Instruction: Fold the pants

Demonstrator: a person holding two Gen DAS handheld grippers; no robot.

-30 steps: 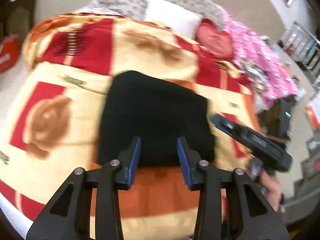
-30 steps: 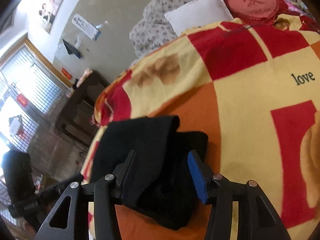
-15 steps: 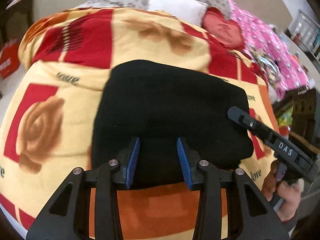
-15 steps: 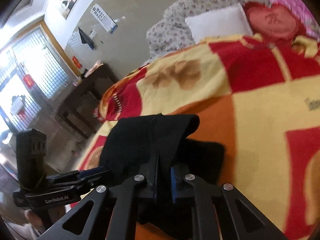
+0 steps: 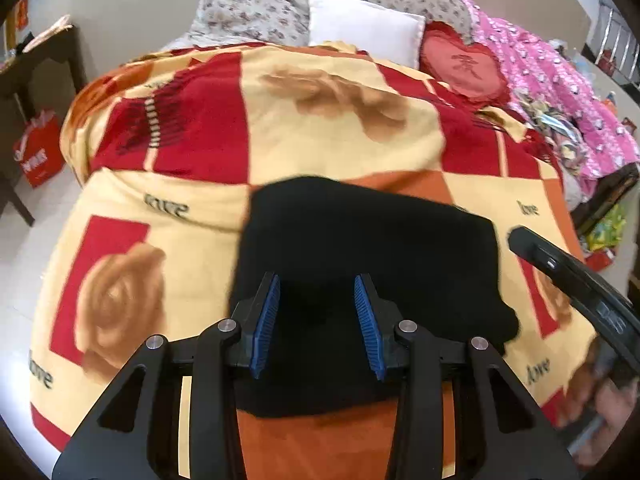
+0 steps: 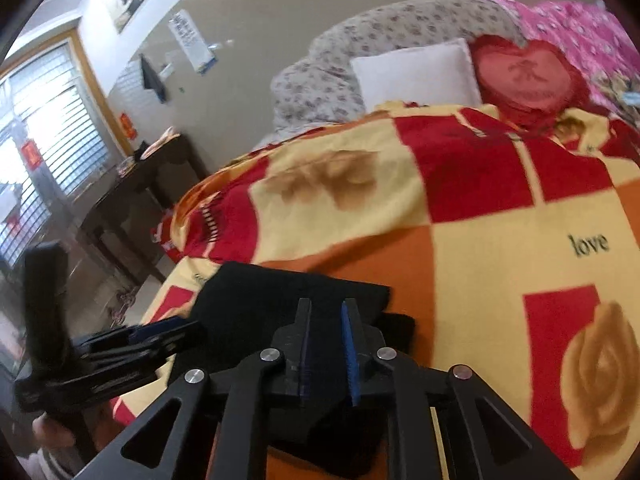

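Folded black fabric pants (image 5: 360, 248) lie on the bed's red-and-yellow checked blanket (image 5: 192, 248). Left tool (image 5: 316, 320) apart, empty, above them. Right tool (image 6: 326, 344) has just been opening slightly; nothing visibly clamped.

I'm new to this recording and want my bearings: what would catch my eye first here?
The loud red, yellow and orange blanket printed with roses and "love", covering the whole bed. On its near part lies a folded black pair of pants, right in front of both tongs. At the head of the bed, a red heart-shaped cushion sits beside a white pillow.
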